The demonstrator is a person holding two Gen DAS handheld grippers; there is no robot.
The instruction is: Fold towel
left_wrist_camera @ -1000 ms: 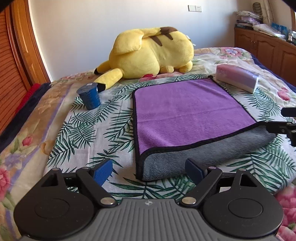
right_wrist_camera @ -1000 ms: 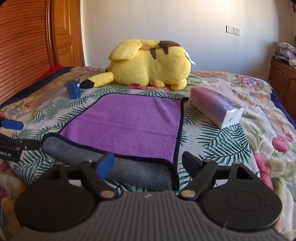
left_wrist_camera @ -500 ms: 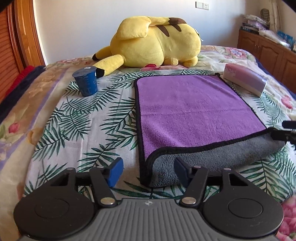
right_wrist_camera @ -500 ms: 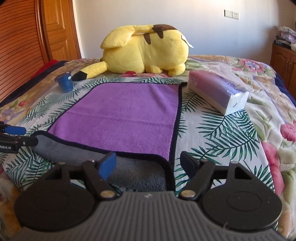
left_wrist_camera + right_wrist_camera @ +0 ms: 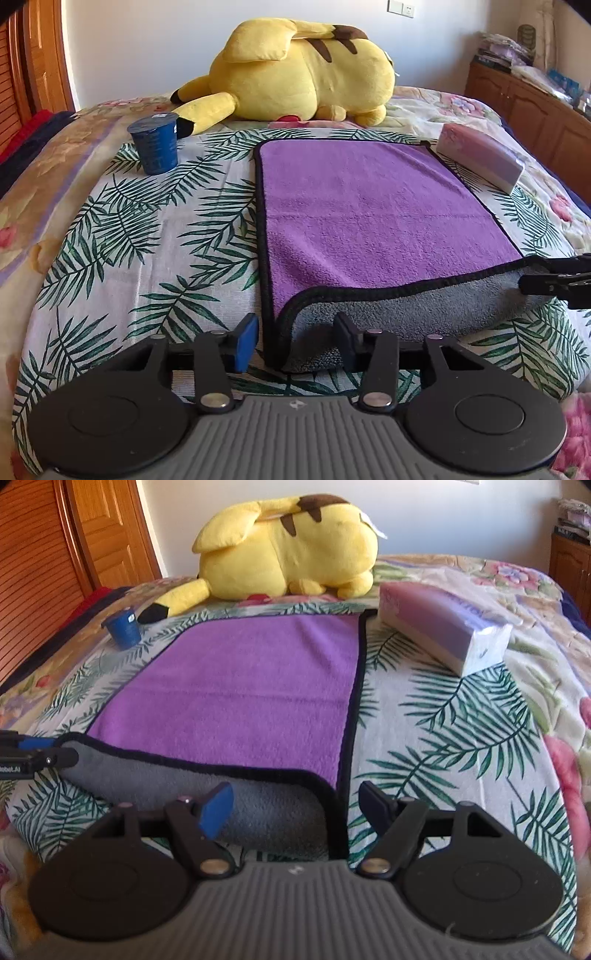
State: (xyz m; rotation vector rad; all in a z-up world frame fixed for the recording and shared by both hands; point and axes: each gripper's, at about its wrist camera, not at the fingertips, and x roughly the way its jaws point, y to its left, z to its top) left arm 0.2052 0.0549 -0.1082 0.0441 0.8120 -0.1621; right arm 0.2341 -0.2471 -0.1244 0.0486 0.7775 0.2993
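my left tongs stand open astride the near left corner of the purple terry towel with black trim and grey underside, gripping nothing; my right tongs gape wider around its near right corner, the towel lying just ahead on the palm-leaf bedspread

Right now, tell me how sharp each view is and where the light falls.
Left wrist view: sharp; sunlight falls on the purple towel and blue cup, and the bed edges bow with fisheye distortion. Right wrist view: softer, slightly blurred across the towel and yellow plush; the tissue pack is brightly lit at its near end.
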